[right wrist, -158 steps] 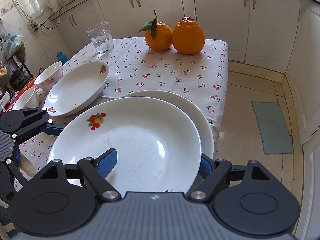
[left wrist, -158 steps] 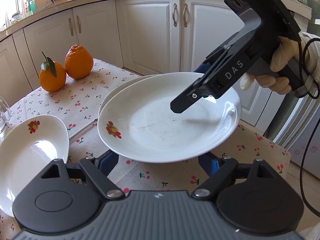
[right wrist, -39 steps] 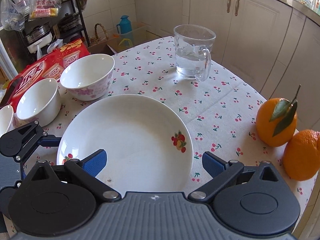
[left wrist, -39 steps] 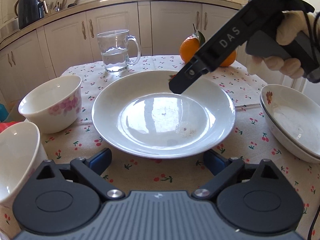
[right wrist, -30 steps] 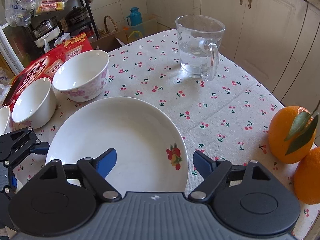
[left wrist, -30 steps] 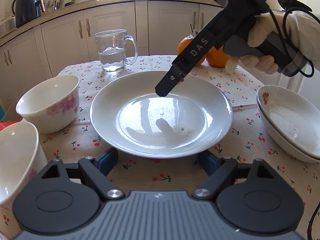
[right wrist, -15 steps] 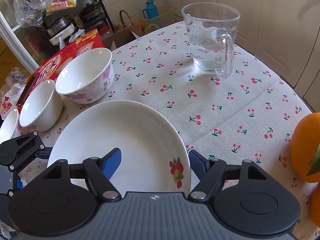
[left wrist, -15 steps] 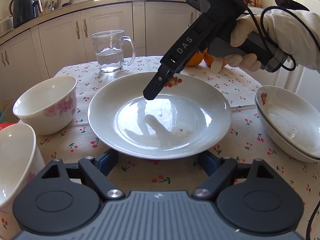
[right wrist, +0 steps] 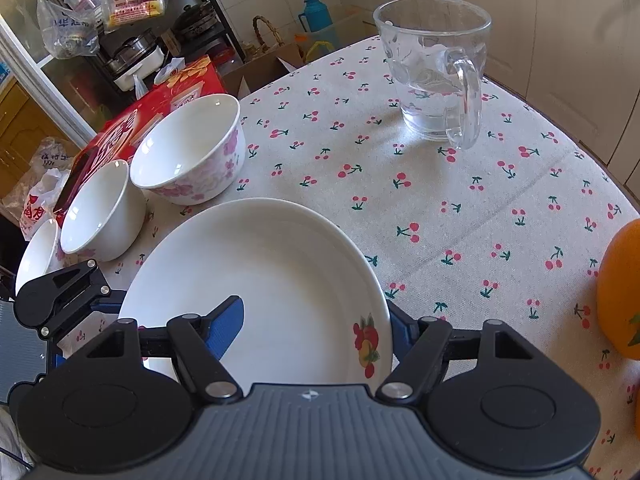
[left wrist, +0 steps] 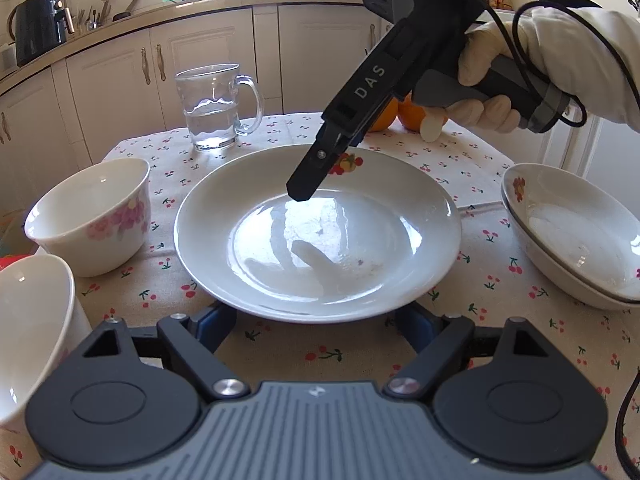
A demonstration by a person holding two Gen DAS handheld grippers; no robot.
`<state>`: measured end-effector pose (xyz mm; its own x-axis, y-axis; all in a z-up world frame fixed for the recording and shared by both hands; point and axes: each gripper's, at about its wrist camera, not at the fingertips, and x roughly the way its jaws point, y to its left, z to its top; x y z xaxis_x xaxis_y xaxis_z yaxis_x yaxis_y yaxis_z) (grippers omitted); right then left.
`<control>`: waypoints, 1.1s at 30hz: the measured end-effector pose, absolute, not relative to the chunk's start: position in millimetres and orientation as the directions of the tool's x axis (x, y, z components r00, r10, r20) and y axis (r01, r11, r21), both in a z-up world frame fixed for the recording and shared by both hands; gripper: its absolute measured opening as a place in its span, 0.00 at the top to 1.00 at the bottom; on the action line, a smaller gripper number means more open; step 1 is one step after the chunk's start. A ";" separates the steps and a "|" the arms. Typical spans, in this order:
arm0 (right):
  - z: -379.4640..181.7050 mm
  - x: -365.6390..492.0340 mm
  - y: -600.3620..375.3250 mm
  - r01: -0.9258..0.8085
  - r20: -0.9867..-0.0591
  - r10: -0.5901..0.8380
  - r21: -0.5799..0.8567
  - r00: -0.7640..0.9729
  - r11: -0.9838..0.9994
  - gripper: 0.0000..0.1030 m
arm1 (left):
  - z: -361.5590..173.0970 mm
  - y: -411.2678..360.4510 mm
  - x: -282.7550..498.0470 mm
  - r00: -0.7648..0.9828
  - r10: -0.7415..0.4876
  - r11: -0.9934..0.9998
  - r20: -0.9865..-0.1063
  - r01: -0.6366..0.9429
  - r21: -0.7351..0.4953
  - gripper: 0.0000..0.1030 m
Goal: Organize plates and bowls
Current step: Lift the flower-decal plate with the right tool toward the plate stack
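Note:
A white plate with a fruit motif point(left wrist: 360, 256) point(right wrist: 280, 280) lies on the cherry-print tablecloth point(right wrist: 460, 216). My right gripper point(right wrist: 316, 324) has one finger point(right wrist: 226, 318) over the plate's inside and the other below its rim, shut on the plate's far edge. It also shows in the left wrist view point(left wrist: 308, 188). My left gripper point(left wrist: 316, 320) is open, its fingers straddling the plate's near rim at table level. Two stacked plates point(left wrist: 572, 232) sit to the right.
A pink-flowered bowl point(left wrist: 90, 216) point(right wrist: 192, 148) and two plain white bowls point(right wrist: 100, 212) point(right wrist: 36, 252) stand left of the plate. A glass mug of water point(left wrist: 212, 108) point(right wrist: 436, 68) and oranges point(right wrist: 622, 288) are at the back. A red box point(right wrist: 132, 124) lies at the table's edge.
Both grippers carried the plate from the stack to the table's middle. In the last second the right gripper's fingers narrowed onto the plate's rim and the plate shifted slightly.

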<state>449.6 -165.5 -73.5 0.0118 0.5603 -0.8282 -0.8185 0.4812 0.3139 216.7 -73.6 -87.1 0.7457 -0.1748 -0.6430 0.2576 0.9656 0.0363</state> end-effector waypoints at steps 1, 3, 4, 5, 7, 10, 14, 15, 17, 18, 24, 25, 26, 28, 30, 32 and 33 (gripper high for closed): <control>-73.1 448.1 -165.7 -0.818 -0.830 0.558 0.312 0.013 0.482 0.24 | -86.9 -73.4 215.9 0.744 -0.177 0.964 -0.644 0.262 0.037 0.16; -72.0 444.9 -166.9 -0.817 -0.830 0.557 0.312 0.013 0.485 0.24 | -85.9 -73.4 213.2 0.741 -0.180 0.962 -0.647 0.271 0.042 0.16; -71.5 443.2 -167.7 -0.815 -0.830 0.558 0.314 0.014 0.487 0.24 | -85.2 -73.7 211.4 0.741 -0.182 0.960 -0.647 0.276 0.046 0.16; -70.9 441.1 -168.6 -0.813 -0.829 0.558 0.315 0.014 0.490 0.24 | -84.5 -74.1 209.5 0.741 -0.183 0.959 -0.646 0.280 0.050 0.16; -69.3 436.7 -170.1 -0.811 -0.830 0.558 0.314 0.018 0.493 0.24 | -82.1 -74.1 204.9 0.742 -0.189 0.955 -0.644 0.291 0.055 0.16; -66.4 428.1 -172.0 -0.809 -0.834 0.552 0.307 0.026 0.501 0.24 | -77.5 -74.5 197.9 0.738 -0.200 0.950 -0.644 0.306 0.055 0.16; -61.1 415.3 -174.7 -0.805 -0.836 0.547 0.302 0.034 0.511 0.23 | -72.0 -74.9 188.0 0.730 -0.211 0.945 -0.650 0.322 0.055 0.16; -58.9 411.1 -175.1 -0.806 -0.836 0.548 0.300 0.035 0.511 0.23 | -70.6 -75.2 185.0 0.728 -0.212 0.944 -0.652 0.325 0.056 0.16; -54.0 403.7 -176.5 -0.806 -0.833 0.553 0.302 0.037 0.509 0.23 | -67.9 -74.9 178.9 0.727 -0.217 0.942 -0.652 0.332 0.057 0.17; -51.4 400.2 -177.4 -0.806 -0.831 0.554 0.302 0.038 0.509 0.23 | -66.0 -74.8 175.7 0.727 -0.220 0.940 -0.651 0.335 0.057 0.17; -37.1 377.5 -183.9 -0.808 -0.828 0.557 0.287 0.061 0.515 0.23 | -55.5 -77.0 159.7 0.725 -0.236 0.931 -0.647 0.359 0.063 0.17; -35.1 373.6 -185.6 -0.807 -0.827 0.558 0.285 0.065 0.517 0.23 | -54.3 -77.7 157.5 0.725 -0.239 0.929 -0.646 0.363 0.064 0.17; -32.3 369.6 -187.6 -0.806 -0.826 0.560 0.284 0.070 0.519 0.23 | -53.0 -78.6 154.6 0.724 -0.243 0.927 -0.646 0.369 0.064 0.17; -28.7 362.3 -192.0 -0.803 -0.824 0.561 0.282 0.078 0.525 0.23 | -50.6 -80.9 149.4 0.722 -0.252 0.923 -0.644 0.380 0.066 0.17; -25.8 354.6 -197.2 -0.799 -0.825 0.559 0.276 0.088 0.534 0.23 | -47.9 -83.9 144.4 0.720 -0.264 0.916 -0.642 0.395 0.067 0.17; -24.3 348.0 -203.1 -0.793 -0.826 0.555 0.271 0.099 0.545 0.23 | -45.6 -86.3 141.1 0.716 -0.274 0.910 -0.642 0.409 0.067 0.17; -23.4 344.7 -206.0 -0.790 -0.827 0.552 0.269 0.103 0.551 0.23 | -44.5 -88.1 139.3 0.714 -0.280 0.906 -0.641 0.417 0.068 0.17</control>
